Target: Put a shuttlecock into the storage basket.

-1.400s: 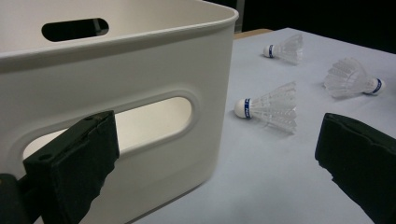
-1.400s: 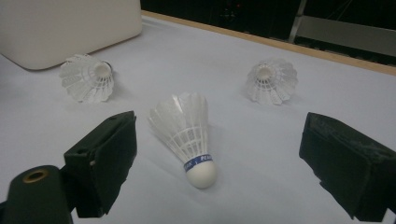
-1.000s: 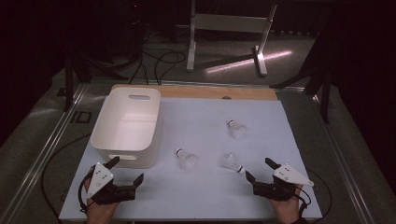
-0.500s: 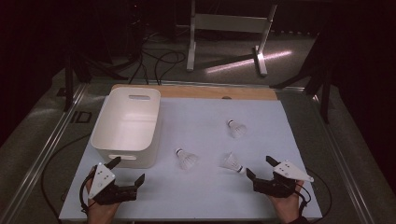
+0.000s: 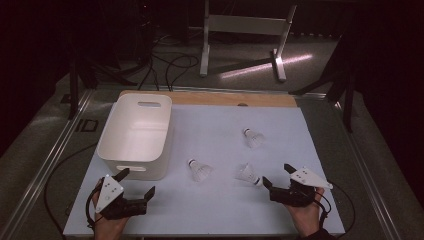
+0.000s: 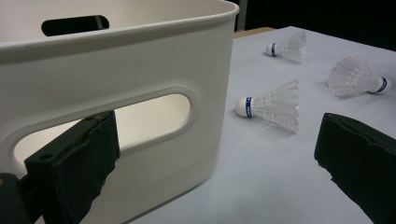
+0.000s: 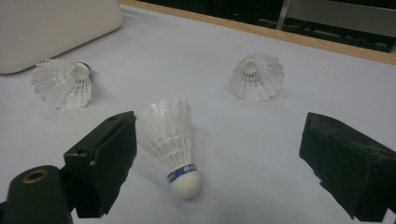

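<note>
Three white shuttlecocks lie on the pale table sheet: one in the middle (image 5: 200,171), one to its right (image 5: 247,174) and one farther back (image 5: 253,138). A white bin (image 5: 135,132) stands at the left. My left gripper (image 5: 136,182) is open just in front of the bin's near wall (image 6: 116,93), with the middle shuttlecock (image 6: 273,107) off to its right. My right gripper (image 5: 276,175) is open, and the right shuttlecock (image 7: 170,140) lies cork-first between its jaws, close to the left one. Nothing is held.
The bin looks empty, with handle slots in its end walls. A wooden strip (image 5: 210,98) runs along the table's far edge. Beyond it are a metal stand (image 5: 240,30) and cables on the floor. Bare sheet (image 5: 210,210) lies between the two grippers.
Hardly anything differs. Both grippers stay open near the front edge, and the right one has crept slightly toward the nearest shuttlecock.
</note>
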